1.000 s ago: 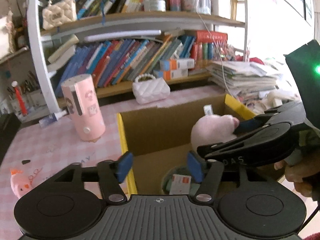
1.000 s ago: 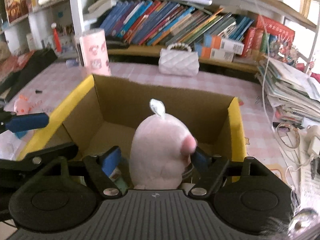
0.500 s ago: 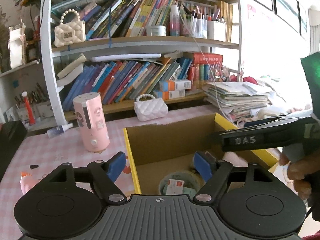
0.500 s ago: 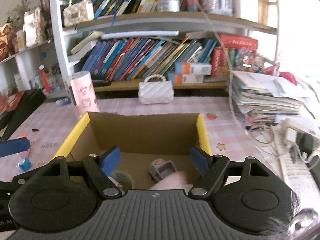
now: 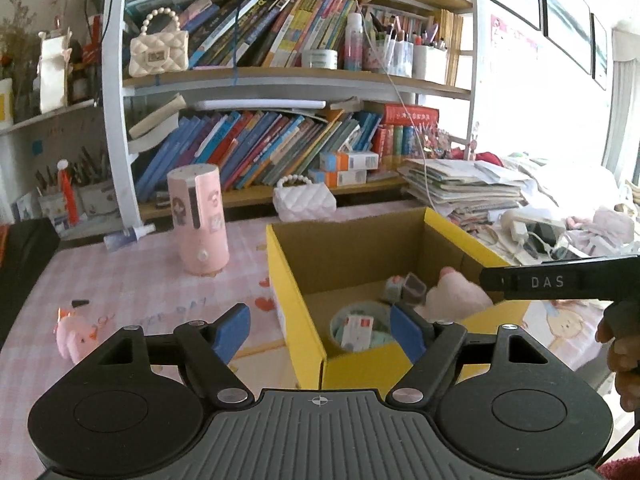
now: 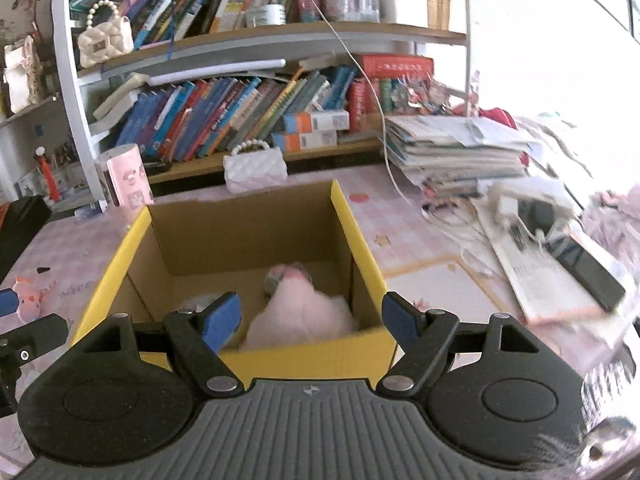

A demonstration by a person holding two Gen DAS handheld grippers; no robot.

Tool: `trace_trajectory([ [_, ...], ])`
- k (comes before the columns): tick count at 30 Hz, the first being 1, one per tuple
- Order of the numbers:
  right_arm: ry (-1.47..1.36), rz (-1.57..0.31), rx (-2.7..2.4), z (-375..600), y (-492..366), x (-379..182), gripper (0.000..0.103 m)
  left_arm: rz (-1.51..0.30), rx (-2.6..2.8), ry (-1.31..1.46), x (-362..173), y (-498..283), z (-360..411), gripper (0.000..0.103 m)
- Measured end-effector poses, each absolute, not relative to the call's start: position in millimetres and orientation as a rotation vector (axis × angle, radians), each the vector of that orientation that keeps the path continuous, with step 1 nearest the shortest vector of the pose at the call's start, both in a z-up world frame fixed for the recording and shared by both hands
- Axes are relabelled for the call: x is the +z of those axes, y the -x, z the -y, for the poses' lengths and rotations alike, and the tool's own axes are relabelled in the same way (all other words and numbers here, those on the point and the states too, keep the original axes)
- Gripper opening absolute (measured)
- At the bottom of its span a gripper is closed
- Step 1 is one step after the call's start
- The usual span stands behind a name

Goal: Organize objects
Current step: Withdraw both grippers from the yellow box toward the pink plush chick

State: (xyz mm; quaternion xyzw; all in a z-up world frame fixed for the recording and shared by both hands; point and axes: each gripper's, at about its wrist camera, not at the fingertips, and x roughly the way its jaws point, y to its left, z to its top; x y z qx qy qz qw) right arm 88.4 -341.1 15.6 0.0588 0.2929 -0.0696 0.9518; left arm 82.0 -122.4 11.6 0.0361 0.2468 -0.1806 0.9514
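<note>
A yellow cardboard box (image 5: 296,304) stands open on the pink checked table. Inside it lie a pink plush (image 5: 456,300), a round tin of cards (image 5: 360,330) and a small grey item (image 5: 404,288). My left gripper (image 5: 320,332) is open and holds nothing, hovering over the box's near left corner. My right gripper (image 6: 311,320) is open too, just short of the box's near wall (image 6: 312,354), with the pink plush (image 6: 300,312) lying free below it. A small pink toy (image 5: 74,334) lies on the table left of the box.
A pink cylinder (image 5: 198,220) and a white quilted purse (image 5: 304,202) stand behind the box, before a crowded bookshelf. Right of the box are a stack of papers (image 6: 460,152), cables and a dark phone (image 6: 588,268). The right gripper's body (image 5: 560,280) crosses the left view.
The right gripper let go of the pink plush, which now lies in the box. Both grippers drew back from the box and rose a little. The left jaws spread wider.
</note>
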Motion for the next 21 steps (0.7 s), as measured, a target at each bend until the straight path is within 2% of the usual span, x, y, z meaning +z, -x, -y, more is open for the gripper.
trace_trajectory([
  [21, -0.052, -0.789, -0.088, 242, -22, -33, 0.076, -0.675, -0.361, -0.112, -23, -28, 54, 0.079],
])
